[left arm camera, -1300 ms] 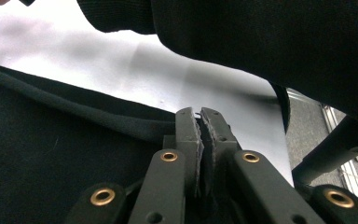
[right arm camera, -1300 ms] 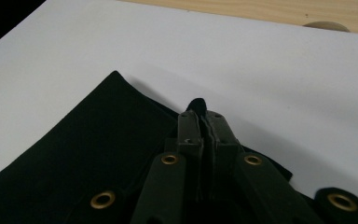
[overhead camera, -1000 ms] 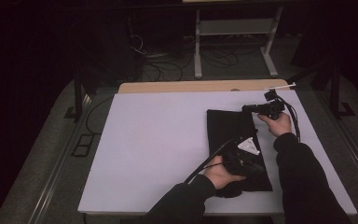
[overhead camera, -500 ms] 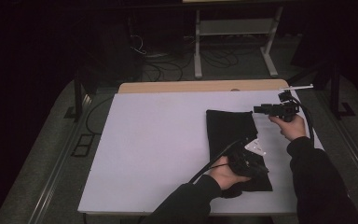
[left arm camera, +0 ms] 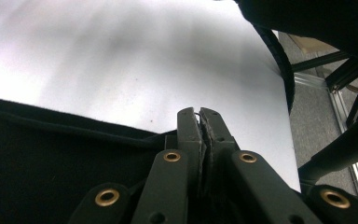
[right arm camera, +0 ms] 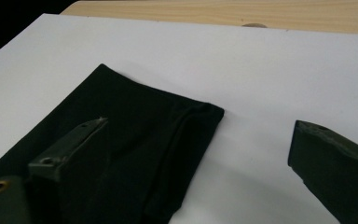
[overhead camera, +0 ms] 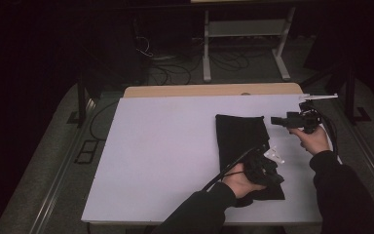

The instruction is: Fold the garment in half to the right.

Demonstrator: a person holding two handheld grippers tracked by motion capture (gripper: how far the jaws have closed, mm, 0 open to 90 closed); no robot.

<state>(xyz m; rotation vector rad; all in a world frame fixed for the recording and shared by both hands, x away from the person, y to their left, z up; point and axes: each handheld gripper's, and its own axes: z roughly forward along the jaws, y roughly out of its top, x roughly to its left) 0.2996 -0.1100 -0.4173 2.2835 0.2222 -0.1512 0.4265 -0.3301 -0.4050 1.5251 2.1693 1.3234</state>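
Closest to the person, along the near edge of the white table (overhead camera: 151, 146), the left hand (overhead camera: 238, 181) rests on the near end of a folded black cloth (overhead camera: 241, 139). The left tongs (overhead camera: 264, 168) lie low over that cloth. In the left gripper view their two black jaws are pressed tight together with a thin edge of the black cloth (left arm camera: 51, 158) pinched between them, the rest of the fabric spreading dark to one side and bare white table (left arm camera: 121, 70) beyond. A black cable (overhead camera: 224, 170) trails from these tongs back along the sleeve, and a small pale plate shows on top of them.

The cloth runs as a long strip away from the person, lying flat on the right half of the table, its far end squared off and slightly puckered.

Just past that far end and off to the right, the right hand (overhead camera: 314, 139) holds the right tongs (overhead camera: 278, 120) above the table, pointing back toward the cloth. Their jaws have just been opening and now stand wide apart with nothing between them; in the right gripper view the cloth (right arm camera: 121, 154) lies beneath and beyond the one jaw, white table (right arm camera: 261, 70) under the other.

Behind the white top a strip of bare wood (overhead camera: 214, 90) shows. Farther off, on the dark floor, are loose cables (overhead camera: 165, 68) and the pale legs of a stand (overhead camera: 243, 34).
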